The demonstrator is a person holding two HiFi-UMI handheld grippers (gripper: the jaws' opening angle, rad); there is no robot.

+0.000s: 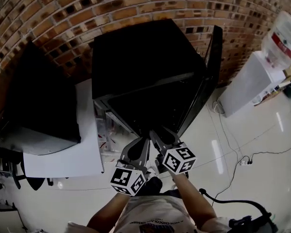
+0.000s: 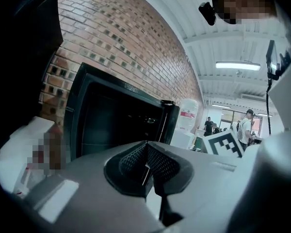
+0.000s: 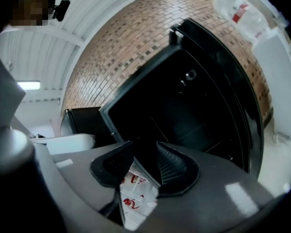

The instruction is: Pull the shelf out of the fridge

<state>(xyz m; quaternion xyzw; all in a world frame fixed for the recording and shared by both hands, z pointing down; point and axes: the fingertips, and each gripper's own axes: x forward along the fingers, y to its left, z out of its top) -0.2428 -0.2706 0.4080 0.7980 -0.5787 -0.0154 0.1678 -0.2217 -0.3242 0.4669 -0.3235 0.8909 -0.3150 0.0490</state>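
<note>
one black fridge [image 1: 145, 57] stands against the brick wall [image 1: 63, 13] with its one door [image 1: 211, 67] swung open. one white counter [image 1: 87, 149] sits just beside the fridge, on the side away from the door. one water dispenser [image 1: 247, 81] with one bottle [image 1: 283, 38] on top stands past the open door.

there are two tongs, both at the low front of the fridge opening. the shelf [image 3: 196, 130] shows only as faint pale lines deep in the dark inside of the fridge, and how many there are cannot be told. it lies beyond the tips of both tongs, apart from them.

the left tongs [image 2: 145, 147] have their pads pressed together with nothing between them. the right tongs [image 3: 144, 150] stand moderately wide and grip nothing; through their gap show the dark fridge inside and its lower front edge.

two bare forearms reach forward and down toward the fridge, close side by side, the left forearm [image 1: 109, 210] lower and the right forearm [image 1: 191, 198] a little nearer the door.
</note>
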